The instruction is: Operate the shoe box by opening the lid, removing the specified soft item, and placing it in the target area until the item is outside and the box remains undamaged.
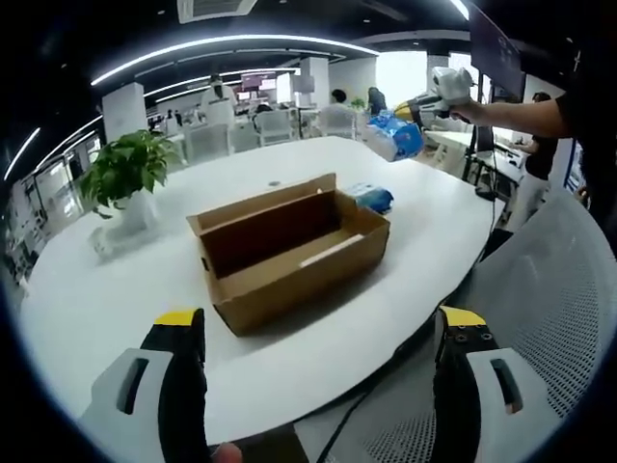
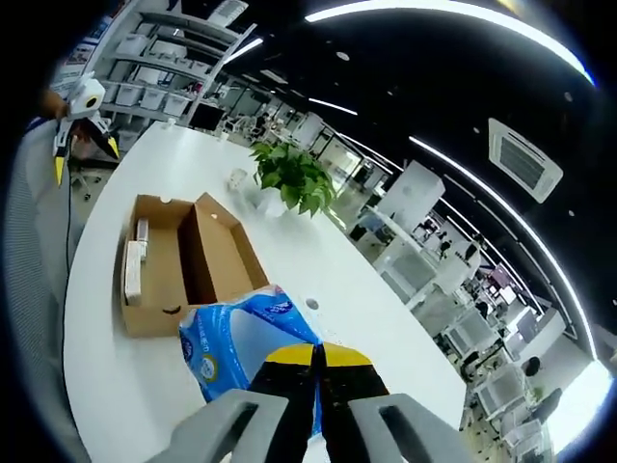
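Observation:
The brown shoe box [image 1: 289, 246] stands open on the white table [image 1: 116, 289], its lid flap upright along the far side. My left gripper [image 1: 320, 328] is open and wide, held back from the box's near side with nothing between its jaws. High at the right, my right gripper [image 1: 436, 92] holds a blue and white soft pack [image 1: 395, 135] in the air above the table's far edge. In the right gripper view the jaws [image 2: 318, 359] are shut on that pack [image 2: 241, 347], with the box [image 2: 183, 260] beyond and the left gripper [image 2: 82, 106] far off.
A second blue pack [image 1: 371, 198] lies on the table behind the box. A potted plant [image 1: 125, 169] stands at the left. A white mesh chair [image 1: 549, 289] is close on the right. White items [image 2: 135, 265] lie inside the box. Office desks and people fill the background.

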`<state>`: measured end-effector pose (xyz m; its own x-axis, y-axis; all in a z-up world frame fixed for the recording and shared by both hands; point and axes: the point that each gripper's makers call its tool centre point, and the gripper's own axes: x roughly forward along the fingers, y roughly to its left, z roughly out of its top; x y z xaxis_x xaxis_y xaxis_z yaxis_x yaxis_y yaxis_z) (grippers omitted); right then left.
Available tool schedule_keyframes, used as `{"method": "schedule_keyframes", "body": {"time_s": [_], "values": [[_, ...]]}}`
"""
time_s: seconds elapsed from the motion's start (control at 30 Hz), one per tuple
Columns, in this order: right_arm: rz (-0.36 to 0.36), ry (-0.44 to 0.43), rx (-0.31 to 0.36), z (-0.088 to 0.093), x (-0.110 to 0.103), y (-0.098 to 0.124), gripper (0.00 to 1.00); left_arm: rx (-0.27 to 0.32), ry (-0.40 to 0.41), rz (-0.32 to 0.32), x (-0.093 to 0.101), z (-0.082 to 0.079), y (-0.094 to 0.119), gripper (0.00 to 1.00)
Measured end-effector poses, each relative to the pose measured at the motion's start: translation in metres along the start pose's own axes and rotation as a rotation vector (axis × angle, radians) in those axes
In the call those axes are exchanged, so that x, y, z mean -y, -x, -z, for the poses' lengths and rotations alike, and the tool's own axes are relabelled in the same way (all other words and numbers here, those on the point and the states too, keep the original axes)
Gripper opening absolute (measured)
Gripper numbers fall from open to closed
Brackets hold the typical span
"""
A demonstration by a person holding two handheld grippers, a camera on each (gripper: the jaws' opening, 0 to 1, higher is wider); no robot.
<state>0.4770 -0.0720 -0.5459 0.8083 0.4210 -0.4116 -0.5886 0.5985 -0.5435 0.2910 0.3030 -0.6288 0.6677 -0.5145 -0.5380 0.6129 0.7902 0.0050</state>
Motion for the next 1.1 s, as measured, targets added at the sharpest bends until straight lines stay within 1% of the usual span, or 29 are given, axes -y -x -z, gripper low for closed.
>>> {"method": "schedule_keyframes", "body": {"time_s": [0.23,0.7,0.87,1.0,1.1], "values": [[-0.008,-0.004,-0.034,0.027,0.002,0.001,0.00,0.018,0.003,-0.007,-0.002,-0.003,0.000,0.99],[-0.028,-0.044,-0.083,0.075,0.006,0.002,0.00,-0.012,-0.002,-0.030,-0.006,0.002,0.000,0.98],[-0.036,-0.051,-0.108,0.095,0.002,0.001,0.00,-0.020,-0.015,-0.027,-0.005,0.003,0.000,0.97],[-0.039,-0.062,-0.123,0.110,0.001,0.001,0.00,-0.019,-0.004,-0.029,-0.005,0.003,0.000,0.97],[-0.054,-0.071,-0.134,0.121,-0.003,0.000,0.00,-0.020,0.003,-0.031,-0.006,0.003,0.000,0.96]]}}
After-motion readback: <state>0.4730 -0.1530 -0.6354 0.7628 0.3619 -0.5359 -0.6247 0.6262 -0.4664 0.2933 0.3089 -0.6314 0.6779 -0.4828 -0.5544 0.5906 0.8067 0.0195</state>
